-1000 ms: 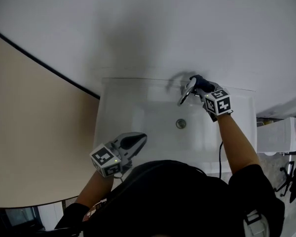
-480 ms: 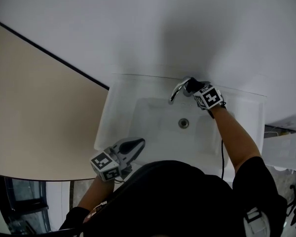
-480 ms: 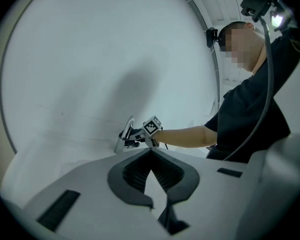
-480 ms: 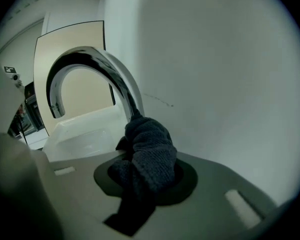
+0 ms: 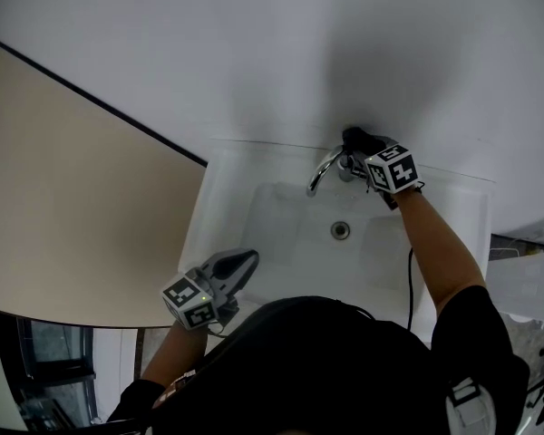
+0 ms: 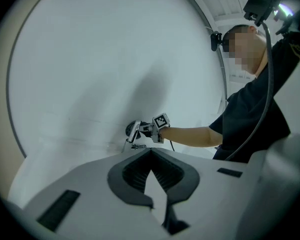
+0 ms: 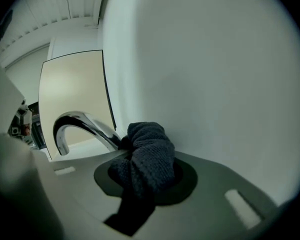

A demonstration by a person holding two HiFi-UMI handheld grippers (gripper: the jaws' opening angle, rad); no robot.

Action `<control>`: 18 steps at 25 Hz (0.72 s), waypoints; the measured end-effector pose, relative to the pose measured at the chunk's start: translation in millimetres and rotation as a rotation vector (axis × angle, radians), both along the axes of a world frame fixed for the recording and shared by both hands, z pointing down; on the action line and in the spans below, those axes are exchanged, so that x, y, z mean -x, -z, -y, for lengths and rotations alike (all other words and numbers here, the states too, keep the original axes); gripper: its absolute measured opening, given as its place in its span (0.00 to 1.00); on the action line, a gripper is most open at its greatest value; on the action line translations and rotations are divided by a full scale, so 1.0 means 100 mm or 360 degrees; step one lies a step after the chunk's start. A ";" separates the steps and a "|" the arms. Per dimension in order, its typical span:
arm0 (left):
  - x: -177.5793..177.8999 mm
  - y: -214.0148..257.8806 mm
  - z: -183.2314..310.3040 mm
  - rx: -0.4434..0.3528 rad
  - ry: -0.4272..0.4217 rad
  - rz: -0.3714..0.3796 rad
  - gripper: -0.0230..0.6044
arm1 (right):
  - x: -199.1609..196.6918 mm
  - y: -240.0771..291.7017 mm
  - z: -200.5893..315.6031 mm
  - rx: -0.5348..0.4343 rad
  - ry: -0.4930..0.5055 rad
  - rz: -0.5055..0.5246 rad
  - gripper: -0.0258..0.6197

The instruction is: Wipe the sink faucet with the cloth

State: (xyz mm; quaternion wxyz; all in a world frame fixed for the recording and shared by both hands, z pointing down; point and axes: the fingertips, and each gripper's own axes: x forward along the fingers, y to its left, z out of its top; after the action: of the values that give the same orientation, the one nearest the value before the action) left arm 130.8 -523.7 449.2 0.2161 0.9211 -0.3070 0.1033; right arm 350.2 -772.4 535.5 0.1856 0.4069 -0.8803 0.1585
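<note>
Right gripper view: my right gripper point(image 5: 358, 152) clamps the dark cloth point(image 7: 149, 151) against the faucet point(image 7: 80, 121), hiding its base. My left gripper point(image 5: 243, 261), jaws together and empty, hovers by the sink's point(image 5: 227, 198) front corner.

— How's the feed at your end?
— Dim and grey here. I see a soft shadow on the wall point(image 5: 254, 43) above the faucet point(image 5: 320, 172), and its chrome glints. Both gripper views bend into black corners, and the near jaws blur.
</note>
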 end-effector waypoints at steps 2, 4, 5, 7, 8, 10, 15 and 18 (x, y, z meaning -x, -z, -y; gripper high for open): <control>-0.03 -0.01 0.00 -0.0011 -0.0011 0.0002 0.04 | 0.01 -0.08 0.02 0.0042 0.0023 0.0016 0.16; -0.05 -0.01 0.00 -0.0012 -0.0023 0.0014 0.04 | 0.00 -0.22 0.01 0.0132 0.0062 0.0024 0.16; -0.06 -0.02 0.00 -0.0003 -0.0020 0.0018 0.04 | 0.00 -0.31 -0.01 0.0176 0.0089 0.0000 0.16; -0.06 -0.04 0.01 0.0010 -0.0018 0.0018 0.04 | 0.02 -0.53 -0.08 0.0234 0.0153 -0.0119 0.16; -0.07 -0.05 0.01 0.0012 -0.0021 0.0015 0.04 | 0.03 -0.62 -0.11 0.0246 0.0182 -0.0179 0.16; -0.10 -0.04 0.01 0.0019 -0.0026 0.0018 0.04 | 0.04 -0.69 -0.14 0.0251 0.0209 -0.0223 0.15; -0.16 -0.04 0.01 0.0015 -0.0039 0.0010 0.04 | 0.02 -0.51 -0.10 0.0144 0.0246 -0.0312 0.16; -0.12 0.00 0.03 0.0007 -0.0026 -0.0007 0.04 | 0.01 0.02 -0.05 -0.0033 0.0141 -0.0020 0.16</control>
State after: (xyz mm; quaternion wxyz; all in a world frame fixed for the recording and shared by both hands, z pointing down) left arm 143.1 -526.7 449.4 0.2179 0.9233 -0.2987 0.1037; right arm 349.0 -767.4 533.4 0.1936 0.3704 -0.8979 0.1384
